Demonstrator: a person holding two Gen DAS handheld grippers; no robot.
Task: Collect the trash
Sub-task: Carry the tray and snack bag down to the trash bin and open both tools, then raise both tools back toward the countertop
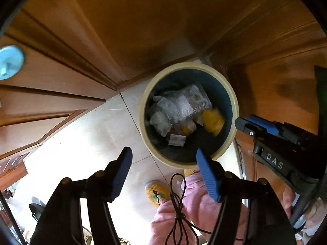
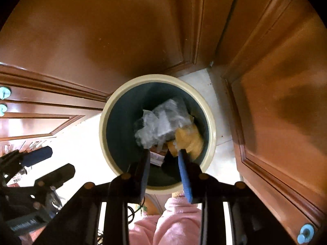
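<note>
A round trash bin [image 1: 233, 100] with a cream rim and dark blue inside stands on the tiled floor in a corner of wooden panels. It holds crumpled clear plastic [image 1: 179, 104] and a yellow wrapper [image 1: 212, 121]. My left gripper [image 1: 164, 153] is open and empty, above the bin's near rim. My right gripper [image 2: 163, 155] is open and empty over the bin [image 2: 106, 122], just above the plastic [image 2: 161, 122] and yellow wrapper [image 2: 190, 140]. The right gripper also shows at the right of the left wrist view [image 1: 255, 125]; the left gripper shows at the left of the right wrist view [image 2: 55, 163].
Wooden doors and panels [image 1: 132, 20] close in the corner behind the bin. A door [image 2: 286, 112] stands at the right. Light blue knobs [image 1: 9, 62] sit on the cabinet at left. Pink trouser legs [image 1: 184, 210] and a yellow slipper [image 1: 157, 192] are below the grippers.
</note>
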